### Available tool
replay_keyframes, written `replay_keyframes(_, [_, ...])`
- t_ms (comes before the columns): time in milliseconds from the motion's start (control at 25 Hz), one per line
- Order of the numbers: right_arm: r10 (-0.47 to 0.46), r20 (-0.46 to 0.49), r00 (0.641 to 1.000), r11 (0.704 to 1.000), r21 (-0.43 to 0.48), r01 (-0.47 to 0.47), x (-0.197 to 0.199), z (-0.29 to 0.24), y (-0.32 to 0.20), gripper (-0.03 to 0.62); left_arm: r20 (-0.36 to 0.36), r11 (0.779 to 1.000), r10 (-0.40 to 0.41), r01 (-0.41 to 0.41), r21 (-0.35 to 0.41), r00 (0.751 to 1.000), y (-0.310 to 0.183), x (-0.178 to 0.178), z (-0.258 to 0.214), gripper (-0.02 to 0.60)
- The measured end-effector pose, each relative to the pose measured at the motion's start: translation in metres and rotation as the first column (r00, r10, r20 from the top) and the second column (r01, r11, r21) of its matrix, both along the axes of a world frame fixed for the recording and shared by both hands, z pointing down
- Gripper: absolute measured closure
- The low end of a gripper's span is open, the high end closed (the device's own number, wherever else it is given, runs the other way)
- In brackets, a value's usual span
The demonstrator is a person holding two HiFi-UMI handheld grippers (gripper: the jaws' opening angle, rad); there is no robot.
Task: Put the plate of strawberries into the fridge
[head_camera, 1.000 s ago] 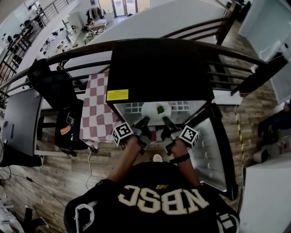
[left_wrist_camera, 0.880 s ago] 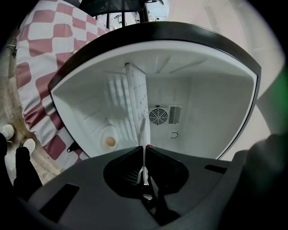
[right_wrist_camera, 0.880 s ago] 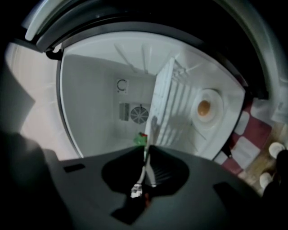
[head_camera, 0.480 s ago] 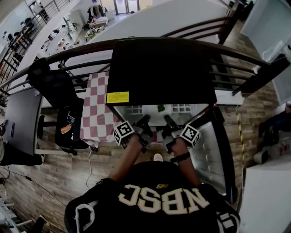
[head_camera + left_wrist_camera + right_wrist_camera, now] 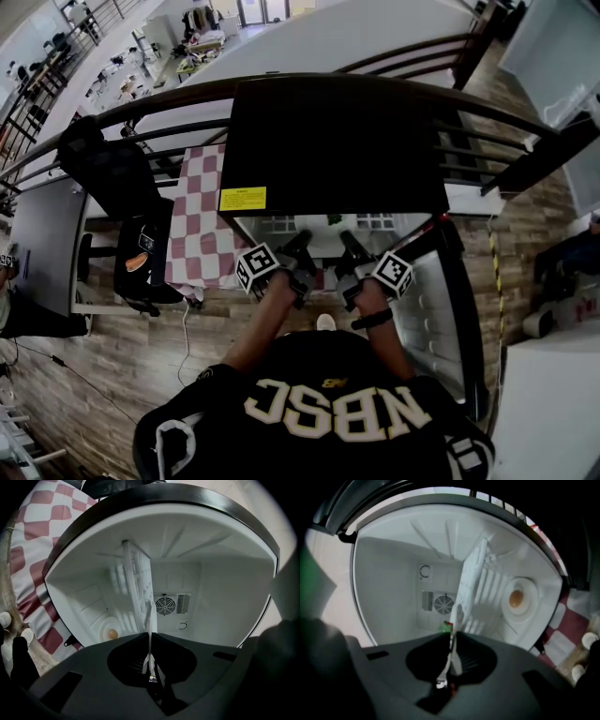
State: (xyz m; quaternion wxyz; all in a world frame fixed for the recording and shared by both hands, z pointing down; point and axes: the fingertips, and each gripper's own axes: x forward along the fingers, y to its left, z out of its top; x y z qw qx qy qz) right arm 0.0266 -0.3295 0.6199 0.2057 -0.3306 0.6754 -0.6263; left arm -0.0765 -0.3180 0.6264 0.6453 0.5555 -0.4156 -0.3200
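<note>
A white plate (image 5: 323,238) with a strawberry (image 5: 331,221) on it is held level inside the open black fridge (image 5: 337,141), mostly hidden under the fridge top in the head view. My left gripper (image 5: 302,247) is shut on the plate's left rim and my right gripper (image 5: 345,244) on its right rim. In the left gripper view the plate (image 5: 150,644) shows edge-on between the jaws of the left gripper (image 5: 150,638). The right gripper view shows the plate (image 5: 461,597) pinched edge-on by the right gripper (image 5: 453,638), with the strawberry (image 5: 447,626) just beyond the jaws.
The fridge door (image 5: 436,300) hangs open at the right. Inside are white walls, a wire shelf (image 5: 133,581), a back fan (image 5: 165,605) and a round lamp (image 5: 515,598). A red-checked cloth (image 5: 197,225) and a black chair (image 5: 112,178) stand to the left.
Both grippers have pushed forward with the plate. It has slid farther into the fridge, so less of it shows below the fridge top.
</note>
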Motion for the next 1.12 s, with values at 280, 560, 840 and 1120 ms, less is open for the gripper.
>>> replay_keyframes(280, [0.011,0.013,1.000,1.000,-0.003,-0.011,0.001,0.001,-0.004,0.556,-0.002,1.000,0.003,-0.003,0.009,1.000,-0.001,0.001,0.001,0.553])
replay_keyframes(560, [0.007,0.014,1.000,0.999,0.034,-0.008,0.004,0.001,-0.010,0.556,0.026,0.999,0.017,-0.018,0.031,1.000,-0.001,0.003,-0.003,0.554])
replay_keyframes(840, [0.034,-0.052,0.998,0.998,0.060,-0.031,0.007,0.002,-0.008,0.554,0.056,0.998,0.037,-0.040,0.054,0.998,0.001,0.000,-0.003,0.552])
replay_keyframes(1120, [0.064,-0.139,0.988,0.991,0.128,-0.046,0.016,-0.009,-0.003,0.493,0.103,0.991,0.057,-0.069,0.114,0.993,0.012,-0.001,-0.012,0.551])
